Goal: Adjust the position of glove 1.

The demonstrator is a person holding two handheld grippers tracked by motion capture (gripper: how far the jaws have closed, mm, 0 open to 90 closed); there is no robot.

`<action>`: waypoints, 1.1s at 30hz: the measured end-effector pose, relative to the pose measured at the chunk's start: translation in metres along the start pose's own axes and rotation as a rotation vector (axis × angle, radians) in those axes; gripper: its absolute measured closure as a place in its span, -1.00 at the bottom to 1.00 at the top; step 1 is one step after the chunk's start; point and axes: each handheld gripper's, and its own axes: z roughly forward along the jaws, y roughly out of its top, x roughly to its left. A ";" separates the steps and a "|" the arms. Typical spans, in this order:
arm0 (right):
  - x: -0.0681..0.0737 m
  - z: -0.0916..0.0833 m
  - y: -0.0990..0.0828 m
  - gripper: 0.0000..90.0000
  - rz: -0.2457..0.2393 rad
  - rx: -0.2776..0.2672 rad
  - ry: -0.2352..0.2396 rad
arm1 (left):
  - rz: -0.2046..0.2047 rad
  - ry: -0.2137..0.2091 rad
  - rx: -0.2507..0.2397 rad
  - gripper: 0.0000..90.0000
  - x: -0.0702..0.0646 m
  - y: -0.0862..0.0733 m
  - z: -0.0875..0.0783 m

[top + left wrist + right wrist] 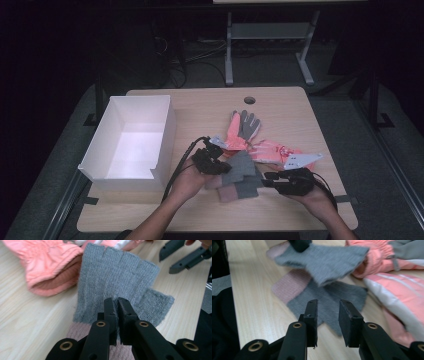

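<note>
Two grey knit fingerless gloves with pink cuffs lie at the table's front middle. My left gripper [225,167] [116,300] is shut on the upper grey glove [241,165] [117,272], pinching its fabric near the thumb and holding it slightly raised. The second grey glove [329,297] lies flat beneath it with its pink cuff [287,286] on the wood. My right gripper [266,180] [327,305] stands open just in front of that lower glove, with nothing between its fingers. Its jaws appear in the left gripper view at top right.
A pair of pink padded gloves [272,150] [47,267] [392,292] lies just behind the grey ones, one with its grey palm [248,124] up. An open white box [165,135] stands at the table's left. A cable hole [249,100] is near the far edge.
</note>
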 end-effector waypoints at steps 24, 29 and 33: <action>-0.005 -0.008 -0.002 0.52 0.003 -0.029 -0.017 | 0.010 0.011 -0.009 0.68 -0.006 0.001 0.023; 0.003 -0.004 0.000 0.82 -0.024 -0.016 0.027 | 0.008 0.042 -0.005 0.99 0.011 -0.004 0.012; 0.012 0.002 0.003 0.81 -0.051 -0.004 0.061 | 0.040 0.056 -0.014 0.79 0.020 -0.007 0.009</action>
